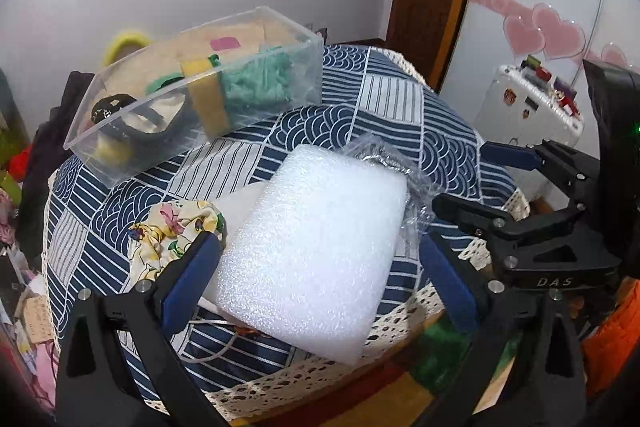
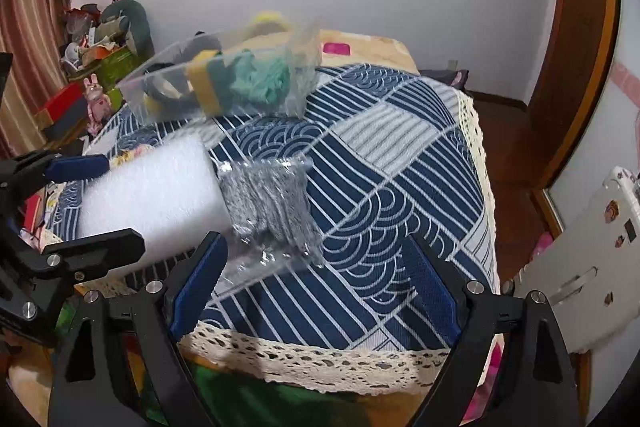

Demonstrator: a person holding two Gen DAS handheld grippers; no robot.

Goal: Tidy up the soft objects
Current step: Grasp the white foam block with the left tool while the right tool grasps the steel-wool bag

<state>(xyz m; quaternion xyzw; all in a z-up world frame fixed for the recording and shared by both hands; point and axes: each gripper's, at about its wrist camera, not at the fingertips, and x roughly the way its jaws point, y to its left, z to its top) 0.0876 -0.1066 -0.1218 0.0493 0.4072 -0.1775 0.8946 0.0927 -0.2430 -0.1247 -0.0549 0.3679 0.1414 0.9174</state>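
Observation:
A white foam block (image 1: 320,251) lies on the blue patterned tablecloth (image 1: 360,107), between the open jaws of my left gripper (image 1: 320,259). I cannot tell whether the pads touch it. A floral cloth (image 1: 172,235) lies at its left. A grey item in clear plastic wrap (image 2: 268,203) lies at the foam's right end (image 2: 160,195). My right gripper (image 2: 320,267) is open and empty, just in front of the wrapped item. A clear plastic box (image 1: 192,95) at the back holds a yellow-green sponge (image 1: 208,99), green yarn (image 1: 256,83) and dark items.
The table's lace-trimmed front edge (image 2: 320,351) is just under the grippers. A white suitcase (image 1: 532,107) stands to the right. Clutter and boxes (image 2: 100,47) stand at the left. A wooden door (image 2: 580,47) is at the back right.

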